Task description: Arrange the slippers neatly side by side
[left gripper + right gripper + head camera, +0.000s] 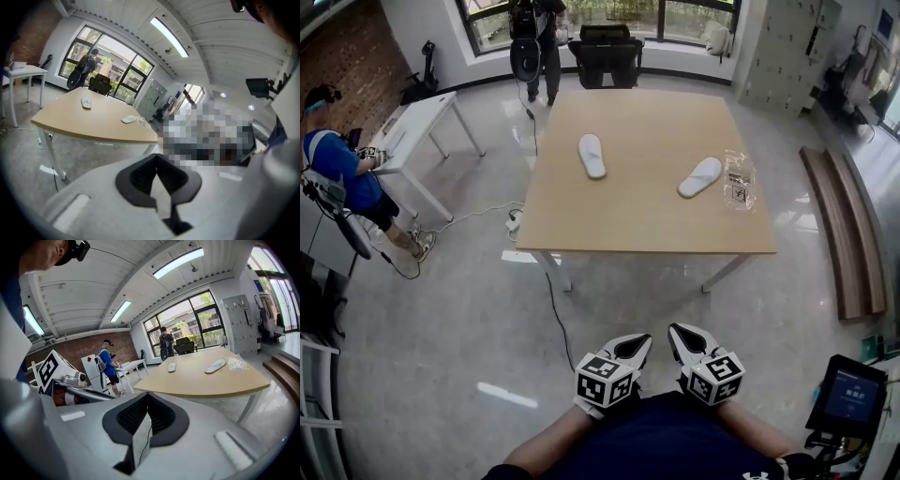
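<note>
Two white slippers lie apart on the wooden table (647, 225). The left slipper (592, 155) points away from me, and the right slipper (700, 176) lies at a slant near the table's right side. Both show small and far off in the left gripper view, the left slipper (86, 101) and the right slipper (128, 119), and likewise in the right gripper view, the left slipper (172, 366) and the right slipper (215, 365). My left gripper (639, 344) and right gripper (676, 335) are held close to my body, well short of the table, both shut and empty.
A crumpled clear plastic bag (738, 178) lies right of the right slipper. A black chair (606, 54) stands behind the table. A person (342, 183) sits at a white desk (417, 127) on the left; another person (534, 42) stands by the window. Wooden planks (848, 230) lie on the floor at right.
</note>
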`<state>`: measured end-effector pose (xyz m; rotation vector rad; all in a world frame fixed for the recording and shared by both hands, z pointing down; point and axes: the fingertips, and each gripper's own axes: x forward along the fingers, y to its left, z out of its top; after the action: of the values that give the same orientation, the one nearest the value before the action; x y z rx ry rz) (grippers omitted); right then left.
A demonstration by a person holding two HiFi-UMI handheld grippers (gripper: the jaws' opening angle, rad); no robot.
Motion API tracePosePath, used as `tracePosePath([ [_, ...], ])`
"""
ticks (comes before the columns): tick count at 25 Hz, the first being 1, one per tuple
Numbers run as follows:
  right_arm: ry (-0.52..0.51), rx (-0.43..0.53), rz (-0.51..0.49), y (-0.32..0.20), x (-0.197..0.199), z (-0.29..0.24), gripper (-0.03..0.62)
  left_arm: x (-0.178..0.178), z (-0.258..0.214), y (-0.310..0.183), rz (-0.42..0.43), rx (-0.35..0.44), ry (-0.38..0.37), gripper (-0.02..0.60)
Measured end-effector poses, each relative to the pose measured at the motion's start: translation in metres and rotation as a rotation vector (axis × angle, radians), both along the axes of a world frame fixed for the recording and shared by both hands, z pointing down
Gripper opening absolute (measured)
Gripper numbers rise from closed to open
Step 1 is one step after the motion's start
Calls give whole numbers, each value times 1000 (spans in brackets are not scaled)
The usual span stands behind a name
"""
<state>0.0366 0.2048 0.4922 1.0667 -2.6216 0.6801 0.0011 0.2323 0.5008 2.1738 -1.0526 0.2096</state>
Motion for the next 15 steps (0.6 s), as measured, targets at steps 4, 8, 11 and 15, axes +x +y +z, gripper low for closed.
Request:
tracePosePath([
  [4, 32, -14, -9, -3, -15, 4, 11, -17, 5, -8, -11, -17, 39, 3],
  [8, 54, -16, -9, -12, -23, 6, 11, -24, 11, -12, -11, -28, 64, 3],
  [11, 64, -17, -19, -19, -30, 6, 11, -29, 13, -21, -14, -28, 75, 3],
  [15, 64, -13, -29, -30, -37, 3, 11, -37, 10, -31, -29, -22, 80, 3],
])
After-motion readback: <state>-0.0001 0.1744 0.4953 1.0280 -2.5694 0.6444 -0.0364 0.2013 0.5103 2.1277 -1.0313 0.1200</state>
